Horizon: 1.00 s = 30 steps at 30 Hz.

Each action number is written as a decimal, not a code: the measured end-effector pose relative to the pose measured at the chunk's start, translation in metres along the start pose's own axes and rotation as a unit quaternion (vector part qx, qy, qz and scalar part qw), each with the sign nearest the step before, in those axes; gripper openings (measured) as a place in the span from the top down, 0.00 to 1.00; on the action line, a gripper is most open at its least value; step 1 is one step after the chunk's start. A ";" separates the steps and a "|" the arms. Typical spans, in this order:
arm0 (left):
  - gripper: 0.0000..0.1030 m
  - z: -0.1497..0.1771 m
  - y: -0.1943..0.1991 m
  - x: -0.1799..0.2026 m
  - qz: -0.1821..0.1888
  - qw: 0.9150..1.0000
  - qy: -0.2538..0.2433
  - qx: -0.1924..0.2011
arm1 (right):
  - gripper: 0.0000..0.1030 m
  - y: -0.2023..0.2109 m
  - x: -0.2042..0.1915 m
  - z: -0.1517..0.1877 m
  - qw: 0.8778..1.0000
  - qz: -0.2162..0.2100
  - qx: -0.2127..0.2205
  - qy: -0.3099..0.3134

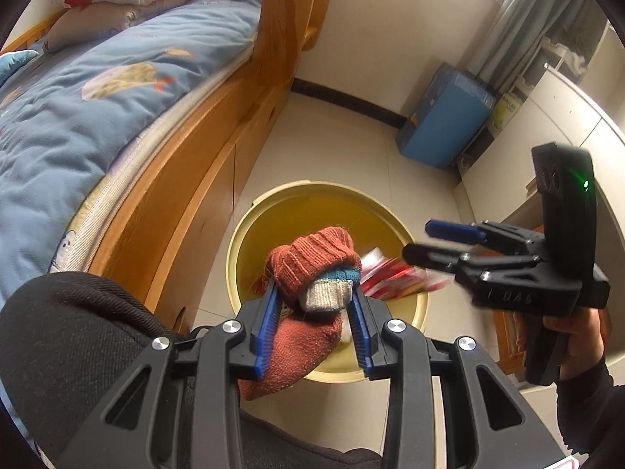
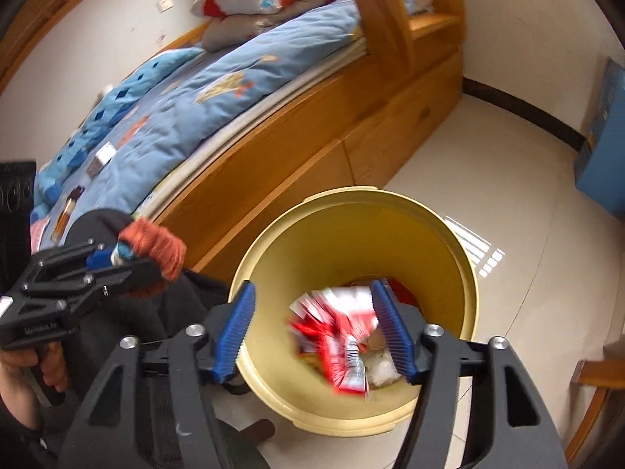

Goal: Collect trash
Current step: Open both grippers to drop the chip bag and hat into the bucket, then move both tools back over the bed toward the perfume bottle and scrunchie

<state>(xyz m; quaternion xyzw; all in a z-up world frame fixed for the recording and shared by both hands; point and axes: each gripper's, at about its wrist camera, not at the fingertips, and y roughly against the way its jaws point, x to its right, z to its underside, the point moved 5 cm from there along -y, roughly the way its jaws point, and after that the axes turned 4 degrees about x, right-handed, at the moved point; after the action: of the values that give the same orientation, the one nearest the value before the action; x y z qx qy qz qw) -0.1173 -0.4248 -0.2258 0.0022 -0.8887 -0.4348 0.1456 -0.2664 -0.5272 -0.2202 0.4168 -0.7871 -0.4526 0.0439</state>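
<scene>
My left gripper (image 1: 314, 305) is clamped on a rolled sock (image 1: 312, 269), rust-orange with a teal and grey cuff, held right above the yellow bin (image 1: 250, 234). My right gripper (image 2: 314, 332) has its jaws spread wide with nothing pressed between them; a red and white wrapper (image 2: 336, 332) sits in the gap, smeared by blur, so I can't read its print or say whether it is falling or lying in the bin. Something pale lies beside it, too soft to name. The sock hides much of the bin's bottom from the left view. The bin stands on the tile floor (image 2: 527, 203) just beside the wooden bed (image 2: 312, 148); a dark sleeve (image 1: 78, 332) cuts off the lower corner
</scene>
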 end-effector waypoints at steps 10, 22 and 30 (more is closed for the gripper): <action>0.67 -0.010 -0.024 0.012 -0.004 1.000 -0.022 -0.017 | 0.40 0.001 0.022 0.001 1.000 0.012 -0.002 -0.022; 0.23 -0.026 -0.047 0.027 0.001 0.999 -0.029 -0.020 | 0.40 0.009 0.044 0.005 0.999 0.040 -0.003 -0.028; 0.22 -0.023 -0.038 0.021 -0.007 1.000 -0.024 -0.015 | 0.40 0.007 0.040 0.004 0.999 0.033 -0.005 -0.026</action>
<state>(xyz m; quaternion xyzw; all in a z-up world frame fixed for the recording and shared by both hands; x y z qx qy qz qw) -0.1358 -0.4695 -0.2368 -0.0043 -0.8854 -0.4488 0.1212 -0.2985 -0.5512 -0.2298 0.3787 -0.7991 -0.4652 0.0404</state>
